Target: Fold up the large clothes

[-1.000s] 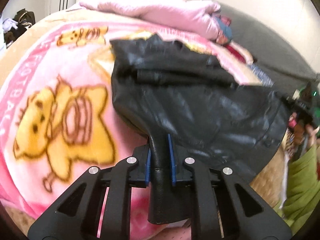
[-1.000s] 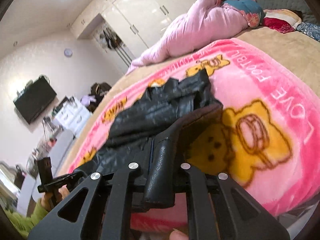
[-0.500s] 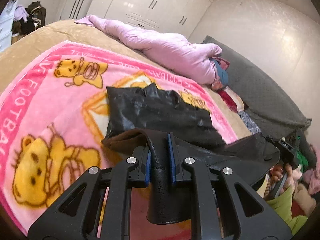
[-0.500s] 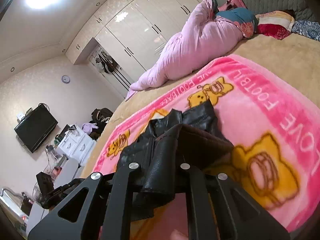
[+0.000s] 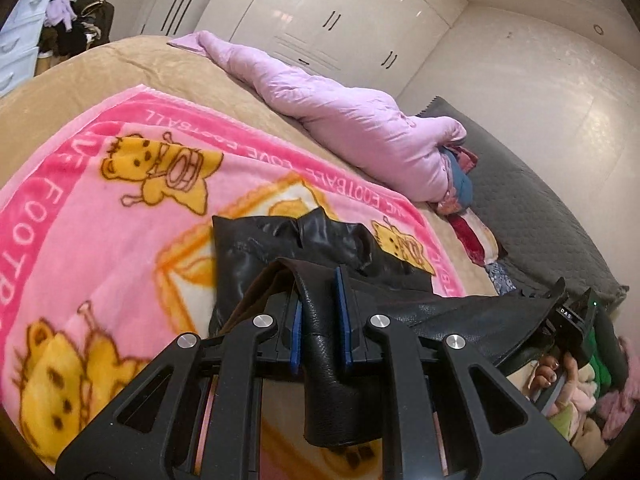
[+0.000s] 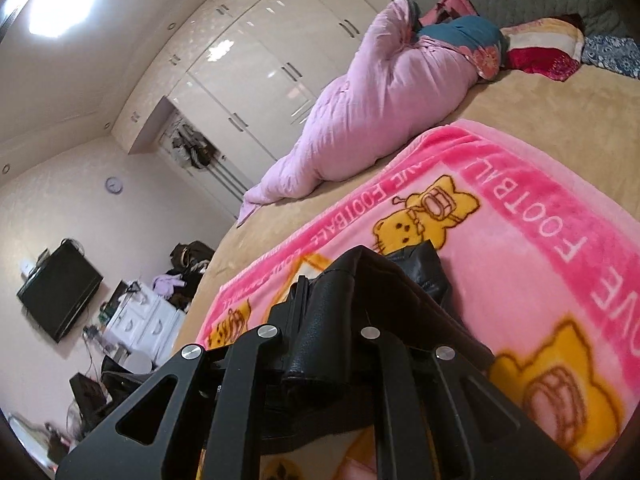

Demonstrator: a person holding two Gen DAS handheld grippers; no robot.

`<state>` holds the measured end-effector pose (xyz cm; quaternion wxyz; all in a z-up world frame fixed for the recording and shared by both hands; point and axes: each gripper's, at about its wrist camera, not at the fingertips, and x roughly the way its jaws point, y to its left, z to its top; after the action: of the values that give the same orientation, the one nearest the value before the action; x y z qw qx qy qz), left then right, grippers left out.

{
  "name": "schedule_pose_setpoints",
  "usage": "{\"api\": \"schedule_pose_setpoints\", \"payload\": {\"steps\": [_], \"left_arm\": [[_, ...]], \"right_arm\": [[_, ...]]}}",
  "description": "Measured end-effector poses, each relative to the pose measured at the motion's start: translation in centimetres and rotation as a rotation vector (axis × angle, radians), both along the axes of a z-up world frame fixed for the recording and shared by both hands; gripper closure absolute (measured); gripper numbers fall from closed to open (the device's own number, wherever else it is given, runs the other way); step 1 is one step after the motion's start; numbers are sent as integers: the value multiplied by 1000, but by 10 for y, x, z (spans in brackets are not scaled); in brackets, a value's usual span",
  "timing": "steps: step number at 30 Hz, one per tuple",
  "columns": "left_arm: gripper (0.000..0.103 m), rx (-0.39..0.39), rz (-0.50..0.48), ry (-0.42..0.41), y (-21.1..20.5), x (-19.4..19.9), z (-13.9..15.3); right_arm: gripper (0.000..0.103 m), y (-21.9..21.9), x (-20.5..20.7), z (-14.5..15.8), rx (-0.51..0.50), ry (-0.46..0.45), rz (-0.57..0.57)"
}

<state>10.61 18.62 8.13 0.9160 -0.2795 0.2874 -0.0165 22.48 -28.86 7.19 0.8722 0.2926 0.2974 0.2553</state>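
A black leather jacket [image 5: 320, 240] lies on a pink cartoon blanket [image 5: 100, 208] on the bed. My left gripper [image 5: 320, 312] is shut on a fold of the jacket's near edge and holds it lifted above the blanket. My right gripper [image 6: 324, 312] is shut on another part of the same edge [image 6: 372, 280], also lifted. The right gripper shows at the right of the left wrist view [image 5: 568, 316] with the jacket's hem stretched toward it. The far part of the jacket rests flat on the blanket.
A rolled lilac duvet [image 5: 352, 120] lies across the far side of the bed, with pillows [image 6: 552, 48] and a grey headboard [image 5: 540, 208] beyond. White wardrobes [image 6: 256, 64] line the wall. A dresser with clutter [image 6: 148, 312] and a wall TV [image 6: 56, 292] stand at the left.
Both grippers have lifted the jacket's near edge up and carried it toward the far part, so the jacket's near half now hangs raised instead of lying spread on the blanket.
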Motion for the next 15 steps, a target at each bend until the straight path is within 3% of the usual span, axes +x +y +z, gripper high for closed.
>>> {"api": "schedule_pose_setpoints", "payload": {"steps": [6, 10, 15], "left_arm": [[95, -39, 28, 41, 15, 30, -10], [94, -22, 44, 83, 16, 50, -22], [84, -10, 52, 99, 15, 66, -41]], "right_arm": [[94, 11, 36, -8, -9, 54, -36], [91, 19, 54, -24, -42, 72, -45], [83, 24, 69, -52, -79, 93, -61]]}}
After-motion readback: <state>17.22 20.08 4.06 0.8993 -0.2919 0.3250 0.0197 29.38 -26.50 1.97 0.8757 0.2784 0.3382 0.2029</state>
